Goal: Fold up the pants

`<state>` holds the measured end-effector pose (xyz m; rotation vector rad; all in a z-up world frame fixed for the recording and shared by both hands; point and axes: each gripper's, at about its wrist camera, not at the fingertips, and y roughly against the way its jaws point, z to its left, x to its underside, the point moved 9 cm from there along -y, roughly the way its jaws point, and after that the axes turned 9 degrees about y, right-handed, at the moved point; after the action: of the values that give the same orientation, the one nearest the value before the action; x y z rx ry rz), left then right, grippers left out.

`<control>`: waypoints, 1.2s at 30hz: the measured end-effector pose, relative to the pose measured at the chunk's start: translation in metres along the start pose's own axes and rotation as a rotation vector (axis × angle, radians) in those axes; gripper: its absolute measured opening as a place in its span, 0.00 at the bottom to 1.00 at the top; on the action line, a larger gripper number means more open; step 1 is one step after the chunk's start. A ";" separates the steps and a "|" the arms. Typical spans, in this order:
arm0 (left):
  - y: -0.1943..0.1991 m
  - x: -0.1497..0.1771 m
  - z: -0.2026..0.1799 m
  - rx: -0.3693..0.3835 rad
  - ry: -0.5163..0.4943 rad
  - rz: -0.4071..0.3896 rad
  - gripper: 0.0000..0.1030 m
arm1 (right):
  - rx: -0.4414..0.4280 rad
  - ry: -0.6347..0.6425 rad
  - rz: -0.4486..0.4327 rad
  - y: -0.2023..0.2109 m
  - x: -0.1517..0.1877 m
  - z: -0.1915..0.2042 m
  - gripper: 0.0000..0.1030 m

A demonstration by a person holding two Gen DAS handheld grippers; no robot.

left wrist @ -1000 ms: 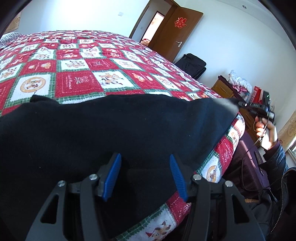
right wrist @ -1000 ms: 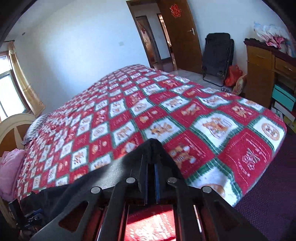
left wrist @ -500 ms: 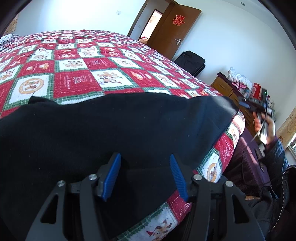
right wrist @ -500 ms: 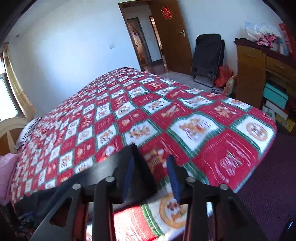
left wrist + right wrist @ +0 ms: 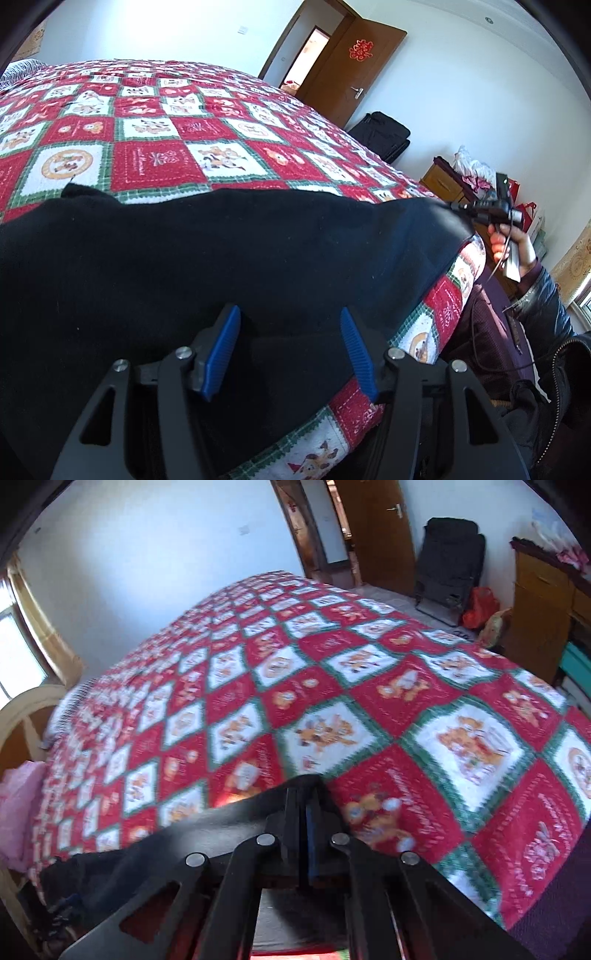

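Black pants [image 5: 229, 258] lie spread along the near edge of a bed covered by a red, white and green patchwork quilt [image 5: 155, 158]. My left gripper [image 5: 288, 350] is open, its blue pads above the pants' near edge, holding nothing. My right gripper [image 5: 306, 819] is shut on the far end of the pants [image 5: 207, 834] and lifts that corner slightly off the quilt [image 5: 369, 716]. In the left wrist view the right gripper [image 5: 461, 208] shows at the pants' right corner, held by a hand.
A brown door [image 5: 354, 66] stands open beyond the bed. A black bag [image 5: 384, 133] and a wooden cabinet [image 5: 443, 181] stand at the right. Pink fabric [image 5: 18, 805] lies by the headboard at the left. The person's dark jacket [image 5: 546, 332] is at the right.
My right gripper opened half a second ago, then shut again on the pants' corner and shifted slightly. My left gripper has stayed open in place.
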<state>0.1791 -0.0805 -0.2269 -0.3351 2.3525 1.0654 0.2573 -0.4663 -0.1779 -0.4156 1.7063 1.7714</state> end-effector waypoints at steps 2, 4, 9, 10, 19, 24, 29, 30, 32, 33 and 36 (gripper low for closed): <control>0.002 0.000 -0.001 -0.007 0.003 0.002 0.58 | -0.004 0.004 0.009 -0.005 0.005 -0.006 0.09; 0.007 -0.001 0.000 -0.023 0.009 -0.003 0.58 | 0.091 0.016 -0.015 0.003 0.002 -0.018 0.46; 0.027 0.000 0.013 -0.102 -0.005 -0.053 0.69 | 0.084 0.115 -0.151 0.046 -0.013 0.024 0.57; 0.030 0.000 0.017 -0.107 0.003 -0.060 0.69 | 0.031 0.176 -0.162 0.050 -0.012 0.049 0.57; 0.031 0.008 0.023 -0.129 0.016 -0.058 0.70 | -0.379 0.718 -0.035 0.004 0.058 0.310 0.57; 0.028 0.014 0.019 -0.133 -0.030 -0.051 0.77 | -0.397 0.845 0.027 -0.045 0.076 0.375 0.57; 0.027 0.017 0.020 -0.119 -0.039 -0.059 0.80 | -0.276 0.888 0.078 -0.086 0.077 0.378 0.32; 0.026 0.017 0.020 -0.119 -0.042 -0.061 0.81 | -0.283 0.864 0.091 -0.087 0.076 0.376 0.32; 0.025 0.018 0.018 -0.128 -0.057 -0.058 0.82 | -0.270 0.842 0.103 -0.087 0.073 0.374 0.32; 0.025 0.019 0.017 -0.136 -0.065 -0.053 0.82 | -0.266 0.845 0.104 -0.087 0.073 0.376 0.32; 0.035 0.017 0.015 -0.155 -0.080 -0.045 0.82 | -0.280 0.848 0.130 -0.081 0.074 0.378 0.32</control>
<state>0.1555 -0.0470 -0.2230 -0.3924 2.1877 1.2196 0.3287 -0.0849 -0.2454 -1.3585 2.0449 2.0964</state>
